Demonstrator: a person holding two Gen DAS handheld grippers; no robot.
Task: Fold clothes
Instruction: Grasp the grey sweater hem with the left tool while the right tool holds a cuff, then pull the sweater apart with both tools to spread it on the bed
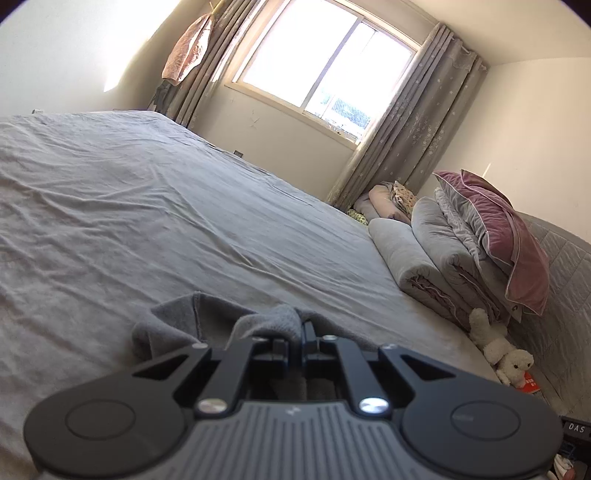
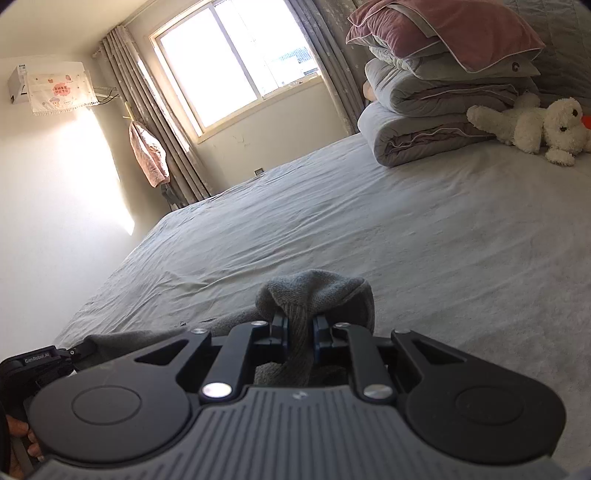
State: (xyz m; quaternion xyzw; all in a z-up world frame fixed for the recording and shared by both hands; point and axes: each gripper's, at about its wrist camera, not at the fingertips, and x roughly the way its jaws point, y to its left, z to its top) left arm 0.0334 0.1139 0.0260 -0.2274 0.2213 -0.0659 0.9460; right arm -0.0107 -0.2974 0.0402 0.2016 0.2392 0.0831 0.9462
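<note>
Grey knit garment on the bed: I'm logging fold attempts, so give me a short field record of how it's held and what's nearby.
garment: grey knit garment, bunched above the grey bedsheet
left gripper: shut on a fold of the cloth
right gripper: shut on a thick bunch of the cloth
head of bed: folded quilts, pink pillow on top, white plush dog beside
window: curtains open

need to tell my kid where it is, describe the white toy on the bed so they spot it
Look at the headboard end of the bed, beside the stack of folded quilts. The toy lies at the stack's foot: a fluffy white plush dog, the only white, furry thing among grey bedding.
</note>
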